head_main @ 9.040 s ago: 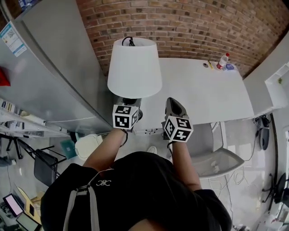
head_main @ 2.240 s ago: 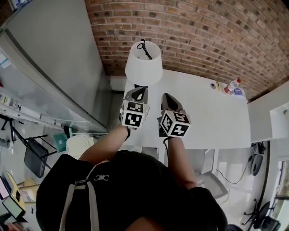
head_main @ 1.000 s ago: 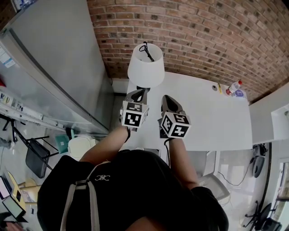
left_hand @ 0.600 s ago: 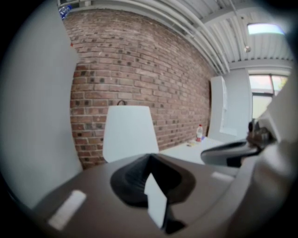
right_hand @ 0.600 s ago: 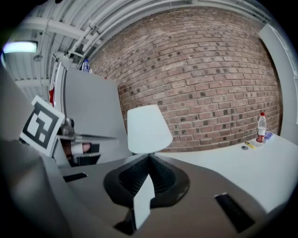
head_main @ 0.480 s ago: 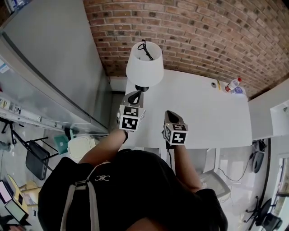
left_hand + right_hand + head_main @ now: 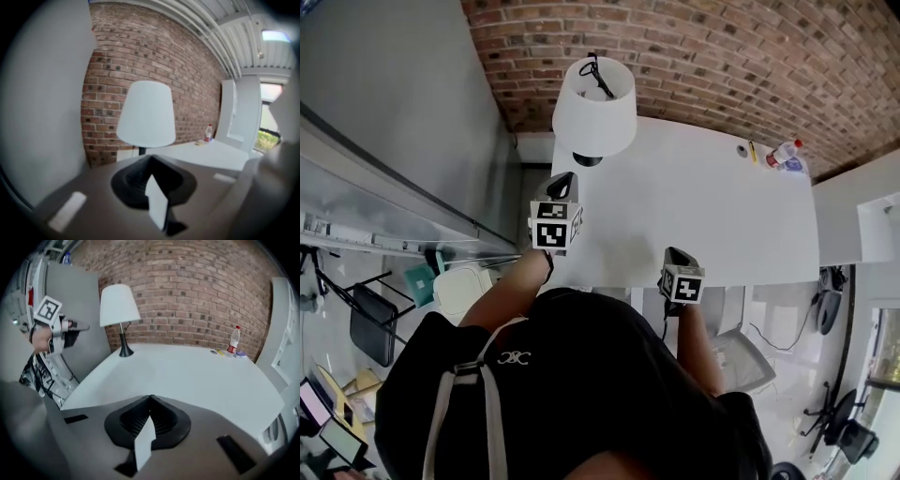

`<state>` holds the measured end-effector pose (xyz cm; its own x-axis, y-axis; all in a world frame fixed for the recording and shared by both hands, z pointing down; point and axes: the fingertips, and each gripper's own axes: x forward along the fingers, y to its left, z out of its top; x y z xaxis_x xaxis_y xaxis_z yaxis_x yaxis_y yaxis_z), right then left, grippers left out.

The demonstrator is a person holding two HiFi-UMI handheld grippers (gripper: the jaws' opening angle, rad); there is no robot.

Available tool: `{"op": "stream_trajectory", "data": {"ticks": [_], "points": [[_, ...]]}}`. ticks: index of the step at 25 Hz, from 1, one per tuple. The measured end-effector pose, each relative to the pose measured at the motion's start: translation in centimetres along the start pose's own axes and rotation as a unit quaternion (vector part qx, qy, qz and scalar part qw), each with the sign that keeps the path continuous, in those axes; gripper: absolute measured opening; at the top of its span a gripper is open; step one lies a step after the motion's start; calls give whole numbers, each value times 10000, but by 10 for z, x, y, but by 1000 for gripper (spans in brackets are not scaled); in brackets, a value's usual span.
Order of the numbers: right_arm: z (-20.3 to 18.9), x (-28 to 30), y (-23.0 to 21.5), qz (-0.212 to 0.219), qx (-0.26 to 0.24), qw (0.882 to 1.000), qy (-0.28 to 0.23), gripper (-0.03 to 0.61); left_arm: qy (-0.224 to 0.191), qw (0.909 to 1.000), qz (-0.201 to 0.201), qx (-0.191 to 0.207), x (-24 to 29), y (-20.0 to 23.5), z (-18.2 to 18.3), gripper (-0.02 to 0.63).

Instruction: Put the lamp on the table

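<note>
The lamp, with a white shade, thin dark stem and black base, stands upright on the white table at its far left corner by the brick wall; it also shows as the lamp and the lamp. My left gripper is shut and empty, a short way in front of the lamp's base, apart from it. My right gripper is shut and empty, back near the table's front edge. In its own view the left gripper points at the lamp; the right gripper points across the table.
A small bottle and a few small items lie at the table's far right corner. A grey partition runs along the left of the table. A brick wall stands behind it. Chairs sit under the front edge.
Both grippers have drawn back from the lamp, the right one farthest, toward the table's front edge. The lamp stays standing on the table corner.
</note>
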<state>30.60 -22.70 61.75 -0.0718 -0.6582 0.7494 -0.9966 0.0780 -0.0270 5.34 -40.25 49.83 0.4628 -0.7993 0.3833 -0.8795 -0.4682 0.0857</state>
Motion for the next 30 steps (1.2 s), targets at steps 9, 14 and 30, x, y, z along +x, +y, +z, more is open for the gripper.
{"op": "stream_trajectory", "data": {"ticks": [9,14,30], "points": [[199,-69,35,212,459,9537,-2965,-2,-311,9970,-556,433,13,-53,43,2],[228,-74,41,209,544,9455,-3205,-2,-556,9936,-802,572,7,-75,67,0],[214,-73,50,318,558,9503,-3047,-2,-507,9922,-952,618,-7,-90,62,2]]}}
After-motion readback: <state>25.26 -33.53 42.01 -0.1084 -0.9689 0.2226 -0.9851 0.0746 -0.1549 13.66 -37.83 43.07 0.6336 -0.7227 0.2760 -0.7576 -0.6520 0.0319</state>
